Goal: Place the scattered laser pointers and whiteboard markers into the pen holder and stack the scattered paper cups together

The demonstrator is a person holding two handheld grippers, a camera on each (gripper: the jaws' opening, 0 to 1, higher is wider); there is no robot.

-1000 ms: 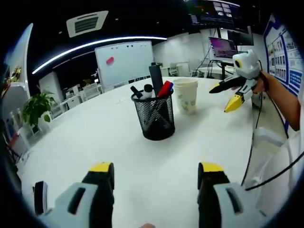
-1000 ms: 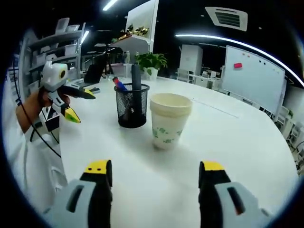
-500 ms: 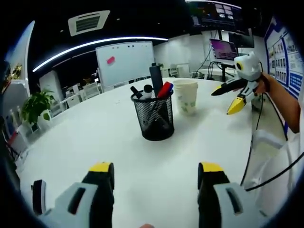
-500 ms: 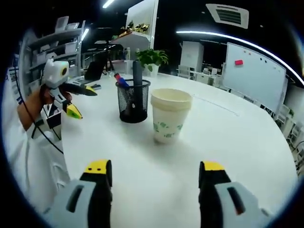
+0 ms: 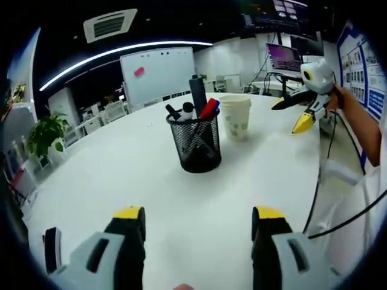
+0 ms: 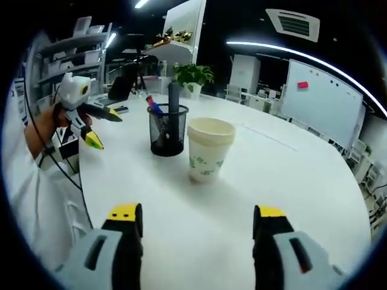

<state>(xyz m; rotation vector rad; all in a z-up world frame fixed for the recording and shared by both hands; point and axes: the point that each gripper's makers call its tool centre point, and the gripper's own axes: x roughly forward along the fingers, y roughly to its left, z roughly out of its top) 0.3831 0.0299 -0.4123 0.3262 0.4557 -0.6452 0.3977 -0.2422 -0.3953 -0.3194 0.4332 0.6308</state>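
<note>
A black mesh pen holder (image 5: 196,142) (image 6: 167,130) stands on the white table (image 5: 109,181), with markers and a dark pointer sticking out of it. Just beside it stands a stack of white paper cups (image 5: 236,117) (image 6: 207,150) with a green print. My left gripper (image 5: 196,219) is open and empty, well short of the holder. My right gripper (image 6: 196,216) is open and empty in front of the cups. In the left gripper view the right gripper (image 5: 300,112) hangs open at the right; in the right gripper view the left gripper (image 6: 92,124) hangs open at the left.
A whiteboard (image 5: 158,75) (image 6: 323,99) stands behind the table. A potted plant (image 5: 43,136) (image 6: 192,77) and shelves (image 6: 78,57) are at the side. Cables (image 5: 329,181) trail near a person's sleeve (image 5: 363,130). A laptop screen (image 5: 284,58) glows behind.
Both views have shifted slightly as the hands moved; the holder and cups sit a little higher in each view. Both grippers stay open and empty.
</note>
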